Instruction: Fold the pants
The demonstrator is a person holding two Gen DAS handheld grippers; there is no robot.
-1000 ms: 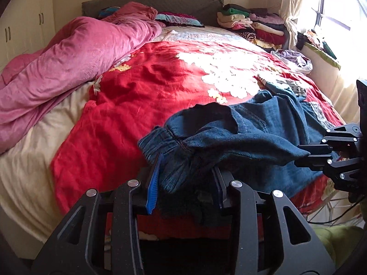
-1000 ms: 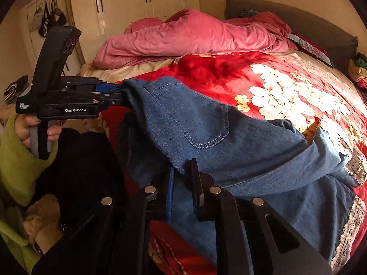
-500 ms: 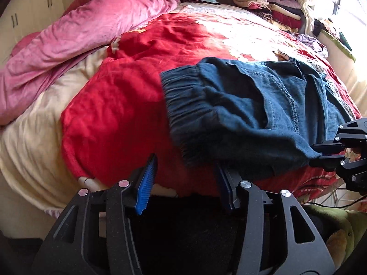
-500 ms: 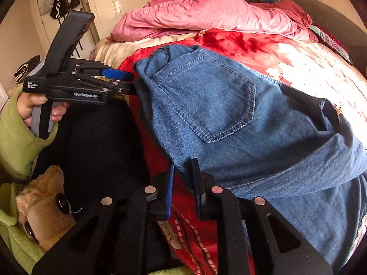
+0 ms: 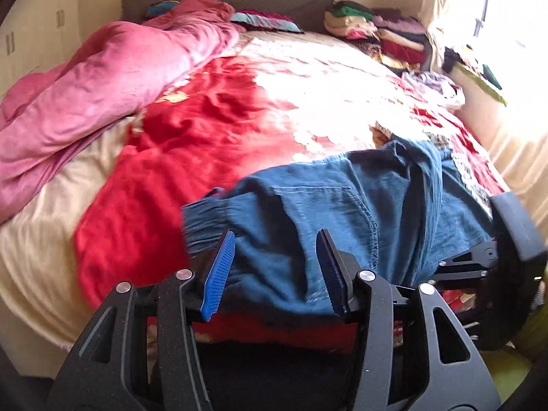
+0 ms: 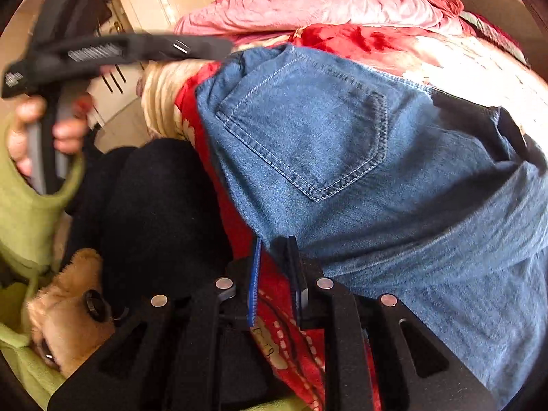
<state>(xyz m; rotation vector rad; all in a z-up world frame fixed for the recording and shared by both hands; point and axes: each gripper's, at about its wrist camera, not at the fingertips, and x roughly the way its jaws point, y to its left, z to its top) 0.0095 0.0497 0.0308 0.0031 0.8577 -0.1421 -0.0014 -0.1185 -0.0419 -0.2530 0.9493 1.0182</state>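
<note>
Blue jeans [image 5: 342, 219] lie spread on the red flowered bedcover [image 5: 191, 144] near the bed's front edge, back pocket up [image 6: 308, 137]. My left gripper [image 5: 274, 272] is open over the gathered waistband. Denim shows between its blue pads [image 5: 219, 270], which do not press on it. In the right wrist view the left gripper [image 6: 219, 46] is a blur at the jeans' far corner. My right gripper [image 6: 275, 274] is nearly closed, with the jeans' near edge at its fingertips. From the left wrist view the right gripper [image 5: 443, 269] pinches the jeans' right edge.
A pink duvet [image 5: 102, 78] is heaped along the bed's left side. Folded clothes [image 5: 387, 37] are stacked by the headboard, close to a bright window [image 5: 513, 34]. A green sleeve [image 6: 30, 212], dark trousers and a plush toy [image 6: 65, 311] are at the bed's edge.
My left gripper let go of the bunched waistband and now stands open over it. The jeans dropped from hanging between both grippers to lying flat. The right gripper sank with its edge.
</note>
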